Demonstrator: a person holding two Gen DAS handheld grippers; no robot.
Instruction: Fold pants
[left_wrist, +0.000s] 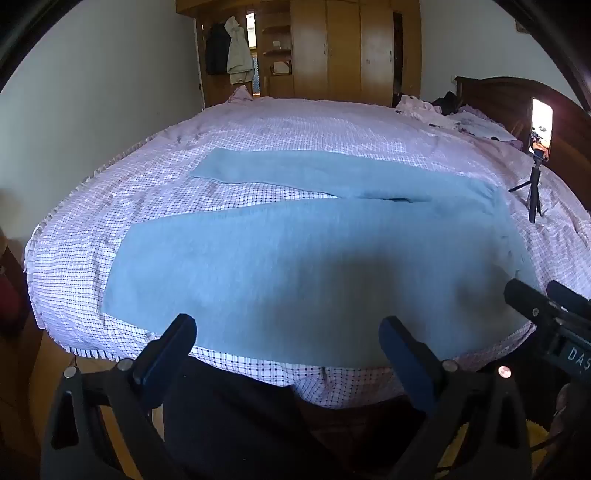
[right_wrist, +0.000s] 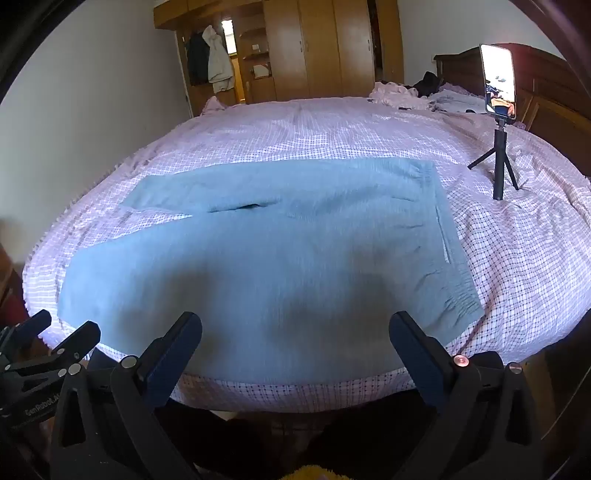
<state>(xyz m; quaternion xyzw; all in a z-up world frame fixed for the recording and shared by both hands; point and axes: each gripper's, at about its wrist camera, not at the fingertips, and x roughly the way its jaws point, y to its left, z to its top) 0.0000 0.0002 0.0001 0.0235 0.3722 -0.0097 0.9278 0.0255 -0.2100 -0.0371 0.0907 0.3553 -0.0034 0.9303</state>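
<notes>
Light blue pants (left_wrist: 280, 254) lie spread flat on the checked bedsheet (left_wrist: 74, 236), legs pointing left, waistband at the right. In the right wrist view the pants (right_wrist: 280, 251) fill the middle, waistband edge to the right. My left gripper (left_wrist: 288, 328) hovers open above the near hem of the closer leg, nothing between its fingers. My right gripper (right_wrist: 295, 328) also stands open over the near edge of the pants, touching nothing. Each gripper shows at the edge of the other's view: the right gripper (left_wrist: 546, 295) and the left gripper (right_wrist: 66, 328).
A phone on a small black tripod (right_wrist: 498, 110) stands on the bed right of the waistband. Crumpled clothes (right_wrist: 424, 94) lie near the dark headboard (right_wrist: 546, 85). Wooden wardrobes (right_wrist: 317, 48) and hanging jackets (right_wrist: 218, 62) line the far wall. The bed's near edge (right_wrist: 295, 391) lies just below the grippers.
</notes>
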